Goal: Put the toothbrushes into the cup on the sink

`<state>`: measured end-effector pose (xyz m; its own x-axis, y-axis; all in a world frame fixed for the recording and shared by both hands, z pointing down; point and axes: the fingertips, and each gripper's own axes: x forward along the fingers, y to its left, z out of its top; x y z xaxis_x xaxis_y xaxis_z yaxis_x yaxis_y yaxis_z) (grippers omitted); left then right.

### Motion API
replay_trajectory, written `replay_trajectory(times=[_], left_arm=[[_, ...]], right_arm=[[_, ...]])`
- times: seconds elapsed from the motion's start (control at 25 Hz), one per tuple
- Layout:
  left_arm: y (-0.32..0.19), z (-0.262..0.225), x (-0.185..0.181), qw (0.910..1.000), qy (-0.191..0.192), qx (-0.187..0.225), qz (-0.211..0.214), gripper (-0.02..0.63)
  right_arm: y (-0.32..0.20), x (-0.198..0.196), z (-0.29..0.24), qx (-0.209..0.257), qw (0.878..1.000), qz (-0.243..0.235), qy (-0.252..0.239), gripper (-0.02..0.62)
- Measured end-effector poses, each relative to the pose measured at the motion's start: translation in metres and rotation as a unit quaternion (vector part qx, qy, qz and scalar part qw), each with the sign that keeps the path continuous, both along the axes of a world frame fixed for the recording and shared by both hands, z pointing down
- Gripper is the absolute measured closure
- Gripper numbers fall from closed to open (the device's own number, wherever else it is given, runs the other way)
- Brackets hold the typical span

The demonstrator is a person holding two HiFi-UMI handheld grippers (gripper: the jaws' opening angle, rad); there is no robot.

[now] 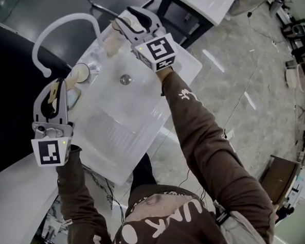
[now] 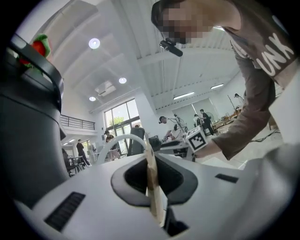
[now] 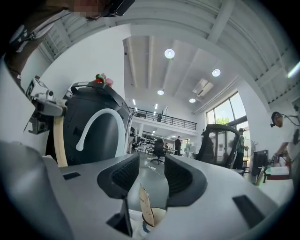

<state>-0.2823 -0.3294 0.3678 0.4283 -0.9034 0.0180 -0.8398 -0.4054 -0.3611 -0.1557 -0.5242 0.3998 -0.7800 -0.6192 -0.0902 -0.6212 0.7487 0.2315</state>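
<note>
My left gripper point(image 1: 56, 94) hovers over the sink's left rim, shut on a pale wooden toothbrush point(image 1: 53, 97). In the left gripper view that toothbrush point(image 2: 152, 183) stands on edge between the closed jaws. At the sink's far corner my right gripper point(image 1: 125, 25) is open, just above a pale cup point(image 1: 111, 44). In the right gripper view a second wooden toothbrush point(image 3: 146, 209) stands in the cup point(image 3: 158, 216) below the parted jaws, and neither pad touches it.
The white sink point(image 1: 142, 119) has a drain point(image 1: 125, 79) near its far end, and a white arched faucet point(image 1: 59, 32) rises at its back left. A round pale dish point(image 1: 80, 73) sits on the rim beside the faucet. A dark chair stands behind the sink.
</note>
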Motion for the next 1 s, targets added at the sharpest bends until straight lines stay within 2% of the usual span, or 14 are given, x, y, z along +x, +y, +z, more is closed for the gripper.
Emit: replay_trajectory(times=[0.48, 0.6, 0.92, 1.0], left_arm=[[-0.06, 0.082, -0.013, 0.9985, 0.014, -0.051, -0.01, 0.594], [-0.069, 0.096, -0.017, 0.9976, 0.027, -0.062, -0.017, 0.592], [-0.079, 0.109, -0.019, 0.9967, 0.036, -0.071, -0.017, 0.592], [-0.078, 0.096, -0.012, 0.9973, 0.032, -0.065, -0.006, 0.561]], right_arm=[[0.016, 0.003, -0.011, 0.016, 1.0, -0.014, -0.012, 0.434], [0.021, 0.003, -0.01, 0.016, 1.0, -0.017, -0.017, 0.434], [0.036, 0.011, -0.003, 0.01, 1.0, -0.012, -0.022, 0.43], [0.042, 0.014, -0.004, 0.012, 1.0, -0.01, -0.022, 0.425]])
